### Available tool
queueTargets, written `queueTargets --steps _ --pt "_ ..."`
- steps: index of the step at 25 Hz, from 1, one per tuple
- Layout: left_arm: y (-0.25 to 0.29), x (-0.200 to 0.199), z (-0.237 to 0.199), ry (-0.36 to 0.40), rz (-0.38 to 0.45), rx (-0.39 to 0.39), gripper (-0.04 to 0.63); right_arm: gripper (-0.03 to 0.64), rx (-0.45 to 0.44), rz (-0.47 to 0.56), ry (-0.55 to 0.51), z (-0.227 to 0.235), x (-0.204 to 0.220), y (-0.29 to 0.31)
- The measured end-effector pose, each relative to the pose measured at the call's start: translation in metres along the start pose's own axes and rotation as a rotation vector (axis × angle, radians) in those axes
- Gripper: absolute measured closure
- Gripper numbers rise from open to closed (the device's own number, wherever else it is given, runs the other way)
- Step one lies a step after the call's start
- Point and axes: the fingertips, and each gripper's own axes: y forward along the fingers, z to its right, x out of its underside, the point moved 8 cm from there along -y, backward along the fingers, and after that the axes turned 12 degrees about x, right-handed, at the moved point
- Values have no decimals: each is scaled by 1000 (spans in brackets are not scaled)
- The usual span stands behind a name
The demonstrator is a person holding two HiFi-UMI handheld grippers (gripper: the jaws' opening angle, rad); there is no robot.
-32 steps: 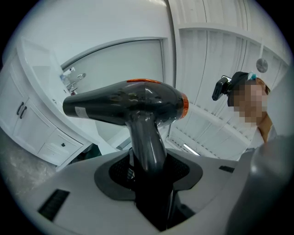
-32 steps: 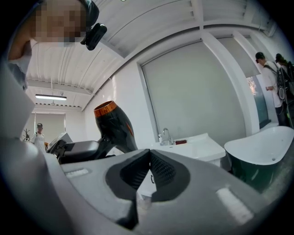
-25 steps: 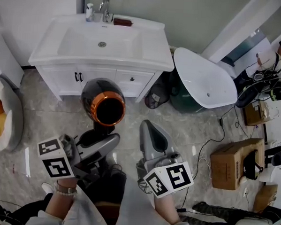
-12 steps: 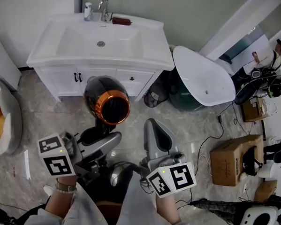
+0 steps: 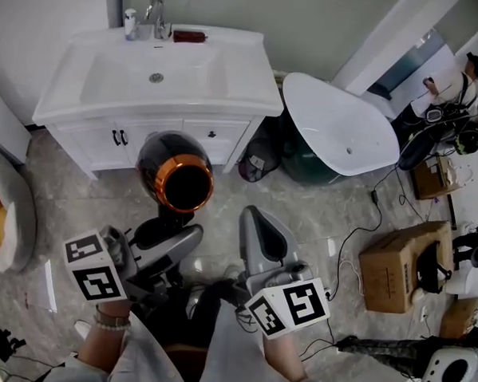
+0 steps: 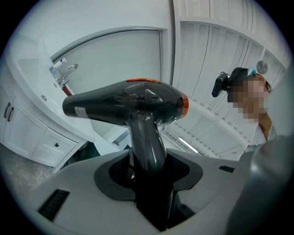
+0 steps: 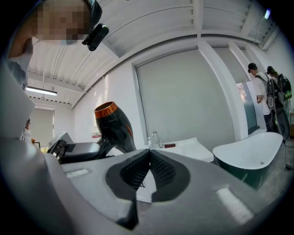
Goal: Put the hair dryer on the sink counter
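Black-and-orange dryer hangs in the air, short of the white sink bench, its handle pinched in the left claw. Beside it, the right claw is pressed together, empty.

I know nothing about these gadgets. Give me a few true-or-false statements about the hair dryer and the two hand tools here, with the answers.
1. The left gripper grips the hair dryer by its handle. True.
2. The hair dryer lies on the sink counter. False: it is held in the air in front of the cabinet.
3. The right gripper holds a brush. False: its fingers are together and empty.
4. A white bathtub stands beside the sink counter. True.
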Motion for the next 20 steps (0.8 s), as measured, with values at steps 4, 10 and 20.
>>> queueTargets --steps 4,10,20 --pt "31 10 -8 -1 4 -10 416 620 -13 -5 -2 34 -2 2" --pt "87 24 -6 3 37 -22 416 620 -60 -18 -1 87 -15 4" --pt "164 49 -4 29 92 -55 416 620 -140 -22 -17 166 -33 5"
